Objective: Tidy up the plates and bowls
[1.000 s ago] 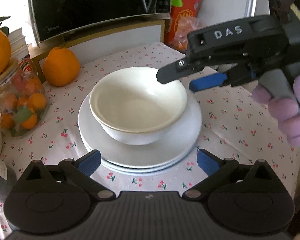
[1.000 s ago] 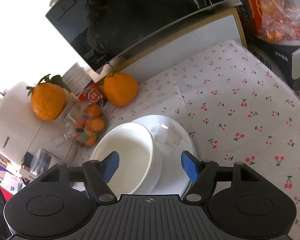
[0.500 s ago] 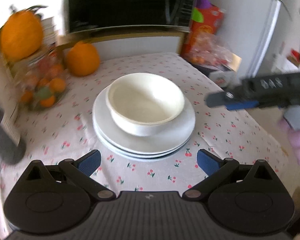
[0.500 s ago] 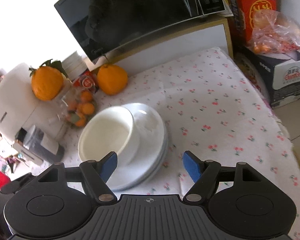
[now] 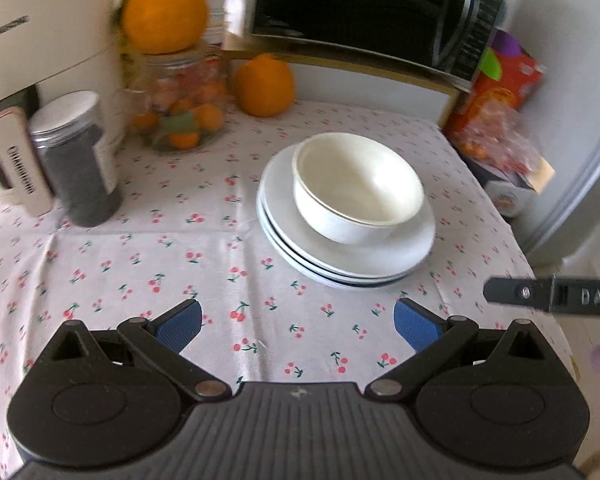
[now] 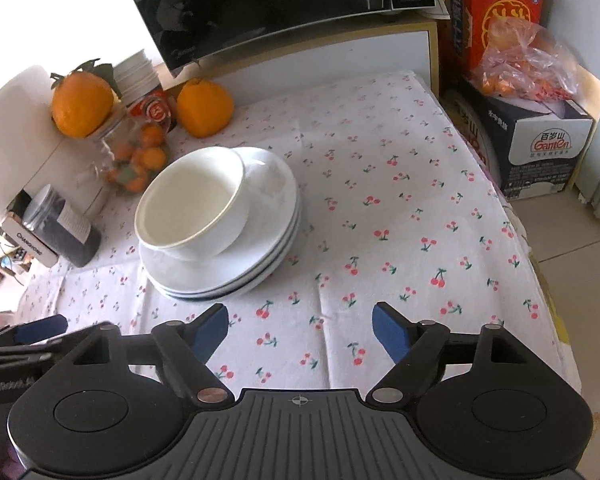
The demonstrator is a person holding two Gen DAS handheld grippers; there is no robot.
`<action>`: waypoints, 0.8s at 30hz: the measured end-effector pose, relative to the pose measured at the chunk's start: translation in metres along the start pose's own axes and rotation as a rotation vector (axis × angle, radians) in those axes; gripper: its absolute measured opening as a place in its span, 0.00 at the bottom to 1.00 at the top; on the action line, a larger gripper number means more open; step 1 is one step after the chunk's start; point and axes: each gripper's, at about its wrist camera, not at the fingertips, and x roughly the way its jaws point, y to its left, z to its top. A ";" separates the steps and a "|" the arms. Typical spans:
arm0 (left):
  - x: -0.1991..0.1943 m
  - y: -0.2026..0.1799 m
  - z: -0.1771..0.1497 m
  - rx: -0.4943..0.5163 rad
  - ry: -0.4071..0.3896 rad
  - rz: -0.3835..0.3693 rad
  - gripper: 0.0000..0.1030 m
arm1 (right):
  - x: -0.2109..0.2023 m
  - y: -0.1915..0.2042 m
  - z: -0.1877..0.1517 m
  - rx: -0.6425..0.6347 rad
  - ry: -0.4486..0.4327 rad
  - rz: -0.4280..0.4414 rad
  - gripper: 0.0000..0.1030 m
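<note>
Cherry-print tablecloth (image 6: 380, 184) is carrying a white bowl (image 6: 192, 212) seated on the stacked plates (image 6: 260, 256). Both grippers are being drawn back, the right gripper (image 6: 300, 330) having just been opened wider, empty; the stacking is judged finished. The left gripper (image 5: 298, 326) is likewise being held apart, the stack lying well beyond its fingertips.

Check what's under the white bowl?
The white bowl sits on a stack of white plates, set toward one side. Three rims seem to show at the edge; the exact count is unclear. The bowl hides the top plate's centre. Cherry-print tablecloth underneath.
</note>
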 end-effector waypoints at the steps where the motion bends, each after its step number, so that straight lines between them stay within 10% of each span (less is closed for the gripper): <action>1: -0.001 0.000 0.000 -0.011 0.000 0.011 1.00 | 0.000 0.003 -0.001 0.002 0.003 -0.002 0.80; 24: -0.005 -0.012 -0.011 -0.002 0.115 0.184 0.99 | 0.005 0.032 -0.016 -0.041 0.052 -0.070 0.83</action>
